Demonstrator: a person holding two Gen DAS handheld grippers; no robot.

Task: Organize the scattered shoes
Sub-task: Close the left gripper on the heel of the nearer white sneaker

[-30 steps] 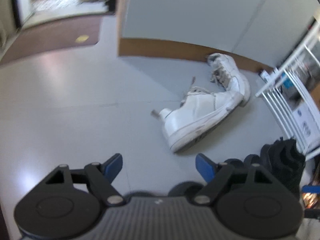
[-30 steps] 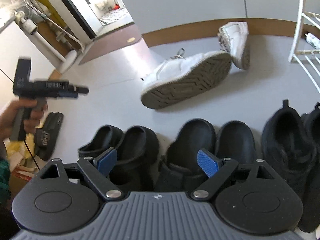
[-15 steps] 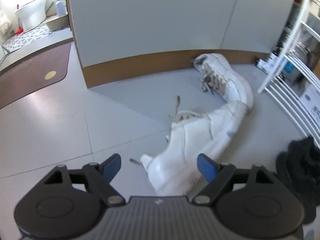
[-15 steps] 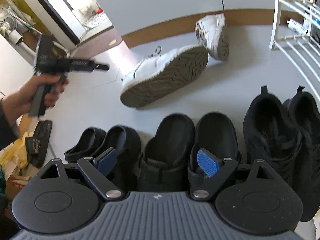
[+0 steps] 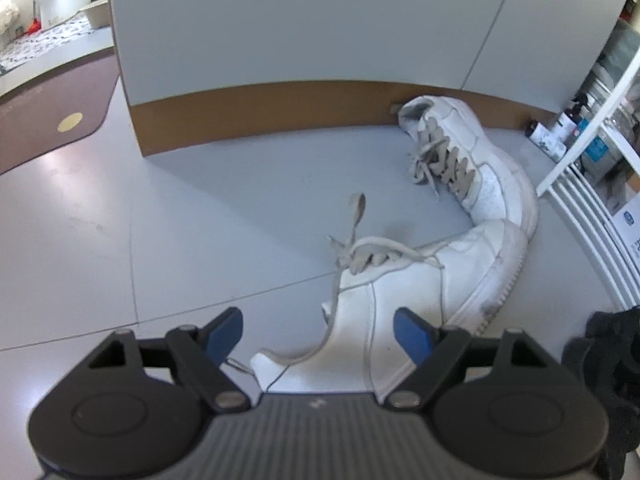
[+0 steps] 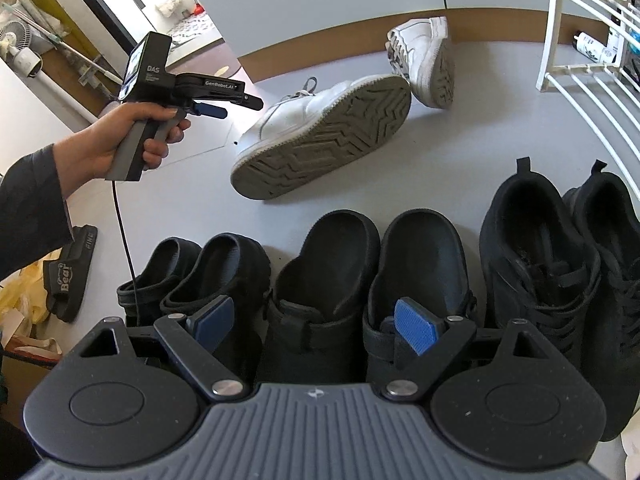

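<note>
Left gripper (image 5: pixel 318 330) gapes empty, heel of tipped white leather sneaker (image 5: pixel 404 300) between its jaws, untouched. Right gripper (image 6: pixel 310 320) slack over black clogs (image 6: pixel 328 276). Best: drop lower, pinch heel collar clear of laces, then lift.

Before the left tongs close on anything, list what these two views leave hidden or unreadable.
- Heel of the tipped white sneaker: left wrist view, covered by the left tongs body.
- Black sneakers: right wrist view, toes cut off by the tongs body and the frame edge; left wrist view shows only a blurred black patch.
- Clog straps: right wrist view, partly behind the right tongs.
- Bottles by the white rack: labels too small to read.
</note>
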